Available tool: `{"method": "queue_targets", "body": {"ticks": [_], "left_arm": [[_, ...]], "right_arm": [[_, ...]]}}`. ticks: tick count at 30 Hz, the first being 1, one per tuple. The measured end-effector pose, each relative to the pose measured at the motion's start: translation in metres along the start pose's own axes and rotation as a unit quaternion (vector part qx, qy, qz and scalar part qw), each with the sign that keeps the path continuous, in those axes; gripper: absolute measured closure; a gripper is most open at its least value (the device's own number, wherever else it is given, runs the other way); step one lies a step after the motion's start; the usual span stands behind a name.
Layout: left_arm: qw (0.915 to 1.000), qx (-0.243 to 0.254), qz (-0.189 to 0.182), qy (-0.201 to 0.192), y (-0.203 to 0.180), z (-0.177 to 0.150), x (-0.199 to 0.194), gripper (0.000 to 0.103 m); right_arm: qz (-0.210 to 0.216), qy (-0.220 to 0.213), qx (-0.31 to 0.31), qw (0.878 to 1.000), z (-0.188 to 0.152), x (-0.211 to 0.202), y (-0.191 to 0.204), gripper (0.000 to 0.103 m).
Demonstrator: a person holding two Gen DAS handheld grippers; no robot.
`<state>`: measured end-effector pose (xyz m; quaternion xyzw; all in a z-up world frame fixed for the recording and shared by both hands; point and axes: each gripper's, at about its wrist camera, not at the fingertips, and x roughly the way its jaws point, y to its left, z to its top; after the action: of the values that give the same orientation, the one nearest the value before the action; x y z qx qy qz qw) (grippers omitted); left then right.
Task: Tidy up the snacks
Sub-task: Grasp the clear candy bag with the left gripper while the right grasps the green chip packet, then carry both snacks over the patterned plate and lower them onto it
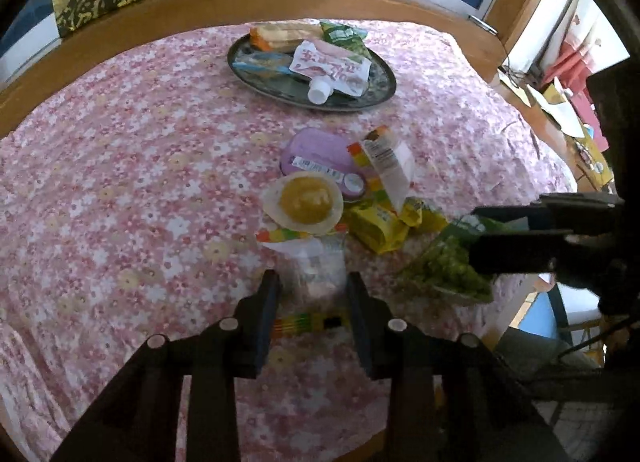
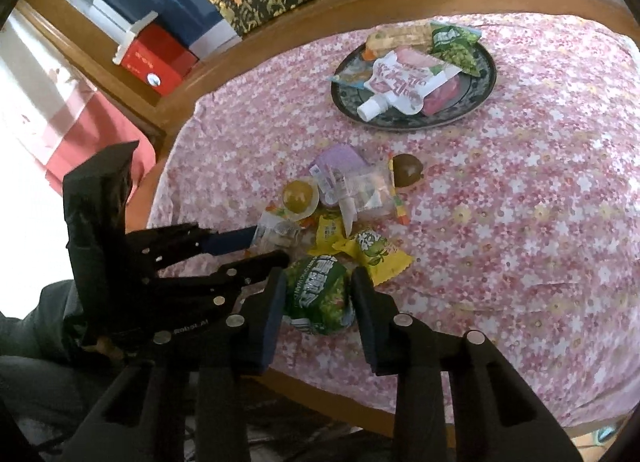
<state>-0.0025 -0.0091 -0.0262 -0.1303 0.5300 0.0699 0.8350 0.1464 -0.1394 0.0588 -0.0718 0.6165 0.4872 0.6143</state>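
A clear snack packet [image 1: 316, 262] with striped orange-yellow ends lies on the flowered cloth. My left gripper [image 1: 314, 278] is shut on it, one finger pressing each side. In the right wrist view my right gripper [image 2: 318, 274] is shut on a puffy green pea packet [image 2: 318, 296] near the table's front edge. That same green packet [image 1: 444, 262] shows at the right of the left wrist view, held by the right gripper [image 1: 476, 236]. The left gripper [image 2: 272, 244] reaches in from the left there. At the back stands a dark oval plate [image 1: 376, 95] with a white-capped pouch [image 1: 332, 67] and other snacks.
A pile sits mid-table: a purple tub [image 1: 316, 149], a yellow jelly cup [image 1: 306, 199], yellow packets [image 1: 376, 225], a barcoded clear packet [image 1: 388, 165] and a brown jelly cup [image 2: 406, 169]. A wooden rim [image 2: 208, 69] edges the table. A red box [image 2: 160, 57] stands beyond it.
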Motion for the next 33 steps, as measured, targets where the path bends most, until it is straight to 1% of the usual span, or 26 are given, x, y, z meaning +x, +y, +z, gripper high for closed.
{"method": "queue_targets", "body": {"ticks": [3,6,11,14,17,20,22,23,27,30,33], "left_arm": [[0.9992,-0.022,0.033,-0.008,-0.005,-0.002,-0.008,0.068],[0.9990,-0.014,0.040,-0.016,-0.011,-0.001,-0.014,0.068],[0.9991,-0.029,0.029,-0.006,-0.005,0.002,-0.015,0.068],[0.9990,-0.035,0.029,-0.002,-0.004,0.003,-0.019,0.068],[0.9992,-0.024,0.032,-0.002,-0.011,0.005,-0.025,0.068],[0.9996,-0.010,0.028,-0.005,-0.020,0.010,-0.031,0.068],[0.9997,-0.010,0.021,-0.006,-0.022,0.013,-0.031,0.068],[0.9997,-0.014,0.018,-0.006,-0.021,0.015,-0.031,0.068],[0.9980,-0.063,0.004,-0.007,-0.002,0.018,-0.031,0.068],[0.9974,-0.071,0.010,-0.006,0.006,0.017,-0.032,0.068],[0.9968,-0.080,0.001,-0.003,0.012,0.016,-0.035,0.068]], "right_arm": [[-0.010,-0.011,-0.001,1.000,-0.004,-0.004,0.002,0.069],[-0.016,-0.012,-0.010,1.000,-0.005,-0.003,0.005,0.069],[-0.011,-0.014,-0.009,1.000,-0.002,-0.002,0.009,0.069],[-0.007,-0.018,0.000,1.000,-0.006,-0.003,0.013,0.069],[-0.008,-0.018,-0.003,1.000,-0.003,-0.004,0.015,0.069],[-0.008,-0.018,0.002,1.000,0.002,-0.007,0.014,0.069],[-0.009,-0.017,0.000,1.000,0.005,-0.009,0.013,0.069],[-0.011,-0.018,-0.003,1.000,0.007,-0.011,0.014,0.069],[-0.017,-0.024,-0.005,1.000,0.016,-0.023,0.009,0.069],[-0.018,-0.024,0.001,1.000,0.023,-0.030,0.001,0.069],[-0.011,-0.028,-0.006,1.000,0.031,-0.037,-0.002,0.069]]}}
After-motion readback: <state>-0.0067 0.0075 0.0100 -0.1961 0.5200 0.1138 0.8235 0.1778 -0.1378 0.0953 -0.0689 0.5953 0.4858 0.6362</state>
